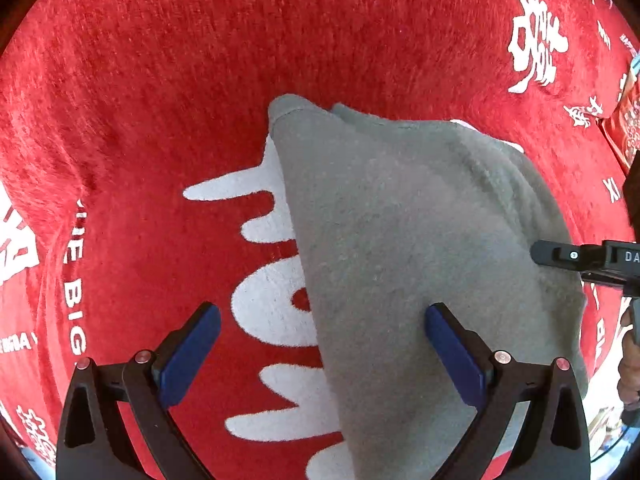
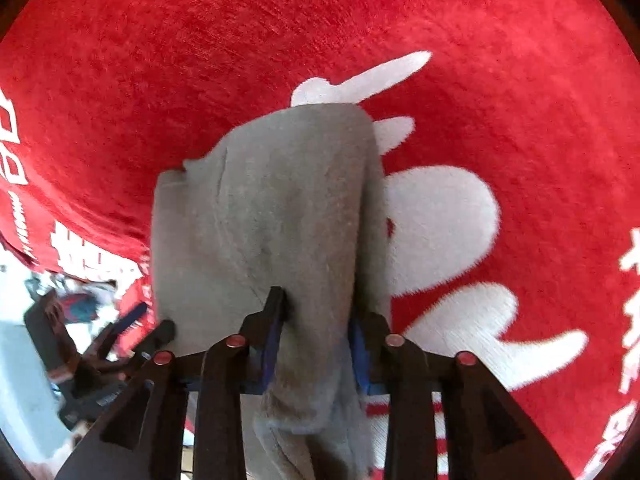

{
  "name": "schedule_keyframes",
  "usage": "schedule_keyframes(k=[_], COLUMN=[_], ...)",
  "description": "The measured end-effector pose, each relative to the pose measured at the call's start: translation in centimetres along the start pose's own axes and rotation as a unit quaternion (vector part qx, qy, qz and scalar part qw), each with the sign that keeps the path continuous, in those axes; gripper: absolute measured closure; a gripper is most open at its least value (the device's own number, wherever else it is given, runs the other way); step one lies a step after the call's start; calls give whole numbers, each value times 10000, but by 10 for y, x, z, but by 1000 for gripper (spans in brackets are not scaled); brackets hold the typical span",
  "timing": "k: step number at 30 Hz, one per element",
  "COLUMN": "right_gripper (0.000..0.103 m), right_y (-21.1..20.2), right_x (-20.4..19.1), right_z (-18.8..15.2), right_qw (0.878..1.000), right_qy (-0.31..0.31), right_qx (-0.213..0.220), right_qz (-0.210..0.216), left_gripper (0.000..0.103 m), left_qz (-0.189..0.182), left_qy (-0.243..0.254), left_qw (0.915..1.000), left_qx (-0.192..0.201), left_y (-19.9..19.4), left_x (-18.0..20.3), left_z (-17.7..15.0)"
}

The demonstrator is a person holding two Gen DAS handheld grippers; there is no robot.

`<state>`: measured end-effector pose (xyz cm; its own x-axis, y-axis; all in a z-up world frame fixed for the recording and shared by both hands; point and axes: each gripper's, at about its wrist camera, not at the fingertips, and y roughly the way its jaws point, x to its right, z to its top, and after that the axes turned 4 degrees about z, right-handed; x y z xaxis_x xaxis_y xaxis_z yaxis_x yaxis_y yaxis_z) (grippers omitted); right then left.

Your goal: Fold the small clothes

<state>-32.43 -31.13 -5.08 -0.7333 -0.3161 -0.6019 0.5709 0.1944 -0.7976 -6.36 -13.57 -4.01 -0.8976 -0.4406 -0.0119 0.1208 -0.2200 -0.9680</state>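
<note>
Grey fleece garment [image 1: 420,240] lying on a red cloth with white lettering [image 1: 160,80]. Right gripper [image 2: 316,320]: fingers clamped on a bunched fold at the garment's near edge. Left gripper [image 1: 322,354]: fingers spread wide above the garment's side edge, nothing between them, one finger over the garment, the other over the cloth.

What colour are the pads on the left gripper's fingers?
Dark blue pads on black fingers, clearest in the left wrist view.
</note>
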Motion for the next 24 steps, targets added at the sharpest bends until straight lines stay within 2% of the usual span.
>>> schedule_keyframes(k=[1, 3, 7, 10, 11, 12, 13, 18, 24], right_gripper=[65, 55, 55, 55, 58, 86, 97, 97, 96], right_y=[-2, -14, -36, -30, -25, -21, -15, -2, -7], right_x=[-9, -17, -21, -25, -23, -23, -23, -10, -7], right_z=[-2, -12, -39, -62, -69, -75, -81, -96, -104], right_qw=[9998, 9990, 9993, 9987, 9981, 9975, 9962, 9898, 9907], right_qy=[-101, -286, -374, -305, -286, -340, -444, -728, -603], right_qx=[-22, -24, -58, -415, -545, -604, -667, -513, -466], right_qz=[-156, -344, -78, 6, -62, -153, -344, -1108, -1129], left_gripper=[1, 1, 1, 1, 1, 1, 1, 1, 1], left_qz=[7, 2, -138, -217, -221, -230, -222, -143, -95], left_qy=[47, 113, 141, 169, 187, 204, 225, 391, 353], left_qw=[10000, 9999, 9997, 9993, 9991, 9989, 9986, 9972, 9975], left_qx=[-6, -21, -126, -256, -302, -365, -430, -623, -609], left_y=[-3, -8, -18, -19, -17, -14, -10, 5, -6], left_x=[-1, -3, -11, -11, -9, -8, -7, 0, -4], left_z=[-1, -1, -12, -29, -37, -43, -50, -76, -80])
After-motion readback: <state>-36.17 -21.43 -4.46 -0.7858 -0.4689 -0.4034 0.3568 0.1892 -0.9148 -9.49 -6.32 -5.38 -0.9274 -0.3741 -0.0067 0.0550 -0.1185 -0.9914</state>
